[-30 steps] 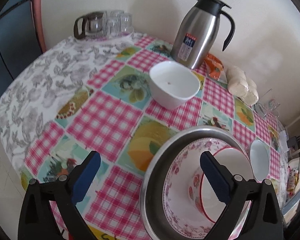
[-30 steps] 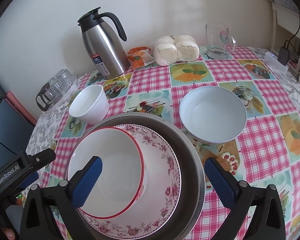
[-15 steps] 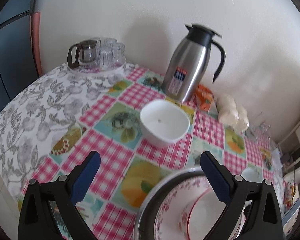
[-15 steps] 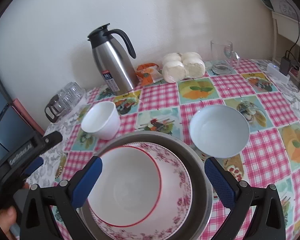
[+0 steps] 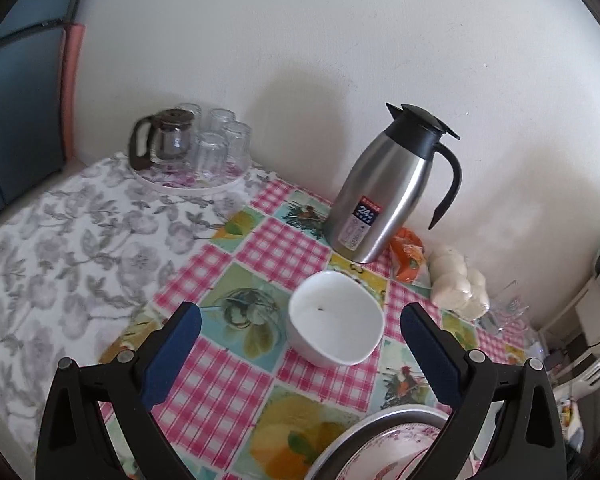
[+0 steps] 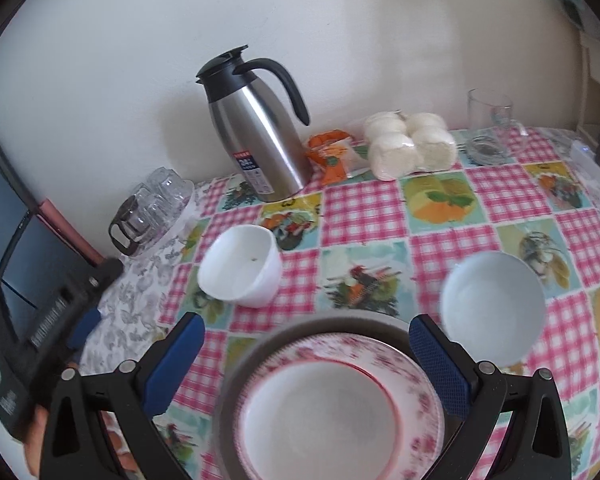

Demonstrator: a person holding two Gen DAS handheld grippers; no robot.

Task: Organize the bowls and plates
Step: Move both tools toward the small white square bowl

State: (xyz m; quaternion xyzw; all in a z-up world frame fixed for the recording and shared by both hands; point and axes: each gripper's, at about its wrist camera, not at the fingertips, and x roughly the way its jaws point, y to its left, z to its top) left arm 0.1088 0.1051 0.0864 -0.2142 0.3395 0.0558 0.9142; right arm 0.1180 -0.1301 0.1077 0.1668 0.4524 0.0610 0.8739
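A small white bowl stands on the checked tablecloth. My left gripper is open and empty, raised with the bowl between its fingers' line of sight. A metal basin holds a floral plate with a red-rimmed white bowl in it. A pale blue bowl sits right of the basin. My right gripper is open and empty above the basin. The left gripper's body shows at the left of the right wrist view.
A steel thermos jug stands by the wall. A tray of glasses and a glass teapot is at the far left. Orange packet, wrapped buns and a glass mug line the back.
Both grippers have pulled back and up from the basin. The left view now centres on the small white bowl; the basin has slid to the bottom edge.
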